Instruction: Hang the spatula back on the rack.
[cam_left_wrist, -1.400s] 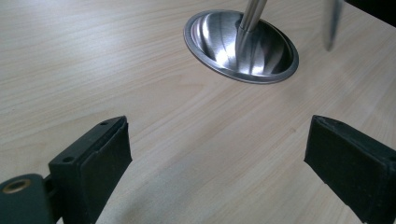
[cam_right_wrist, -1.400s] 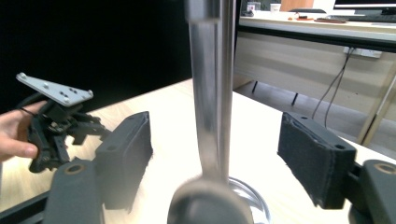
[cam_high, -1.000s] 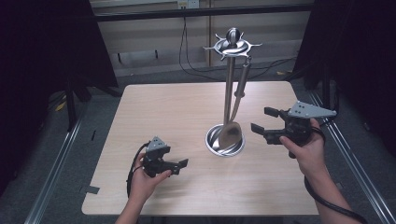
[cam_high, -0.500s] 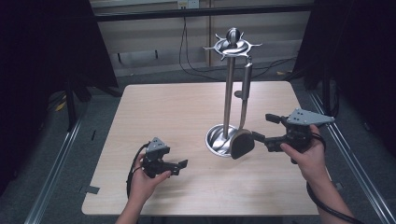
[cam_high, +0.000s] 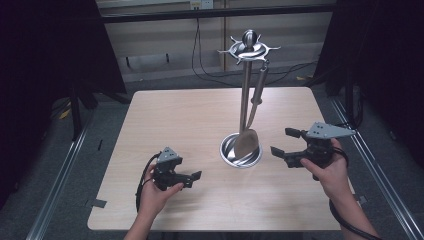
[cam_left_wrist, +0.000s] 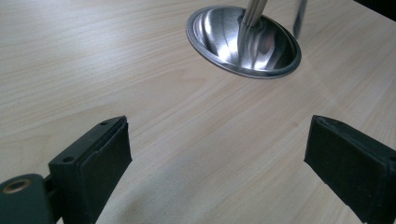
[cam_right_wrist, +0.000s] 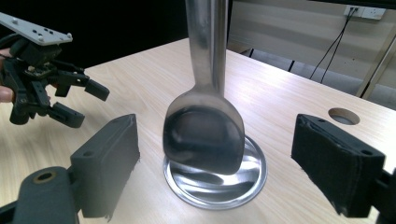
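Pale wood-grain table (cam_high: 190, 120) on grey carpet, dark curtains both sides, cables and a wall socket at the back. Near the table's right half stands a tall polished steel utensil stand (cam_high: 245, 85) w/ a round dished base (cam_high: 241, 152) and a spoked hook ring on top. One shiny steel spatula (cam_high: 248, 135) hangs from a hook, blade low over the base, just in front of the pole.

Vs half a sec ago: spatula blade was swung out right, up against the right gripper (cam_high: 284, 143); now it hangs straight down at the base, and that gripper sits apart from it, to the right. Left gripper (cam_high: 192, 177) hasn't shifted, near the front edge, left of the base.

Right gripper's jaws wide apart, nothing between them; in its own view the blade (cam_right_wrist: 204, 133) hangs ahead between the pads, not touched. Left gripper's jaws also spread, bare wood between, base (cam_left_wrist: 243, 39) beyond.

Small round hole (cam_right_wrist: 343, 115) in the tabletop past the stand.
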